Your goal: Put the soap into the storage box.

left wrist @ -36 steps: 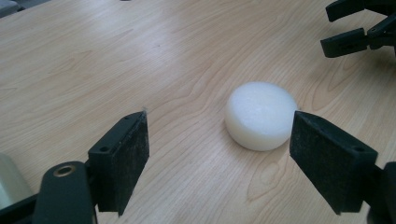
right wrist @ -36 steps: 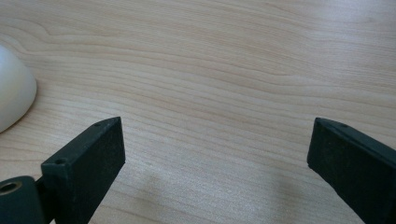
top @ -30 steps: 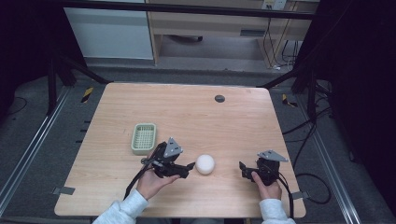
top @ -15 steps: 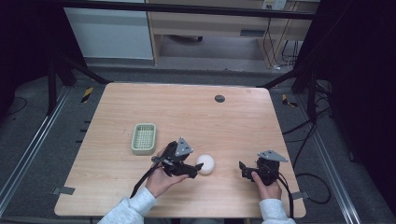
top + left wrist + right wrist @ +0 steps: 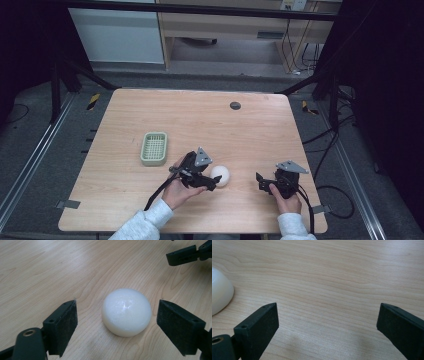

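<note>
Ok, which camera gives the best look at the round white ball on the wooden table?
The left gripper view: the round white ball sits large and whole between the open jaws. The high view shows it small, beside the left gripper. The right gripper view catches just its edge.

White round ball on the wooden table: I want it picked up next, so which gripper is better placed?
Left gripper: its open jaws already flank the white round ball. The right gripper faces bare table beside it.

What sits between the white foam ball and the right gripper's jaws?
Nothing: bare light wooden table separates the white foam ball from the right gripper, seen from the high view.
</note>
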`<state>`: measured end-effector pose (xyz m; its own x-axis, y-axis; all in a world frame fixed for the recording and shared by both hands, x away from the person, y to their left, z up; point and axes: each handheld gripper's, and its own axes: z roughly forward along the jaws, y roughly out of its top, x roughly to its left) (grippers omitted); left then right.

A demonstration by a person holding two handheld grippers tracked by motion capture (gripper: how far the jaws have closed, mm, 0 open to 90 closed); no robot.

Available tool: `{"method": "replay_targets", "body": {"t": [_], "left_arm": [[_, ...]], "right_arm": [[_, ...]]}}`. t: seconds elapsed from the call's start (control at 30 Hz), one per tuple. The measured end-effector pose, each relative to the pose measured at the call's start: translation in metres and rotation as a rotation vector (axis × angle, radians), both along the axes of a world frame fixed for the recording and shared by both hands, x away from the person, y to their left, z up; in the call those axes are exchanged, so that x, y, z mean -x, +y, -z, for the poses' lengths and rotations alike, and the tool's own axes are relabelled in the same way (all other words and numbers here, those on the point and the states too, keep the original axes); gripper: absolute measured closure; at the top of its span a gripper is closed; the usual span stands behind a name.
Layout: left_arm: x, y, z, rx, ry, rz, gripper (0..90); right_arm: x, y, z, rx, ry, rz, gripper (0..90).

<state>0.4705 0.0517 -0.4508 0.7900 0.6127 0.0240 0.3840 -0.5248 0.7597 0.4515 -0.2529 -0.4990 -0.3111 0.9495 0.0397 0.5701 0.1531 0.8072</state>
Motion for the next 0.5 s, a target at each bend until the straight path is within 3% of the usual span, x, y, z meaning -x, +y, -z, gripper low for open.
{"method": "replay_targets", "body": {"t": [0.17, 0.27, 0.5], "left_arm": [[-0.002, -0.003, 0.003, 0.001, 0.007, -0.003, 16.8], [-0.003, -0.006, 0.006, -0.030, 0.005, 0.002, 15.3], [-0.007, -0.011, 0.012, -0.037, 0.018, 0.004, 14.8]], "right_arm": [[-0.001, 0.000, 0.001, 0.006, -0.002, 0.003, 4.4], [0.000, 0.000, 0.000, -0.002, 0.001, 0.002, 4.4], [-0.001, 0.001, 0.001, 0.006, -0.002, -0.001, 4.4]]}}
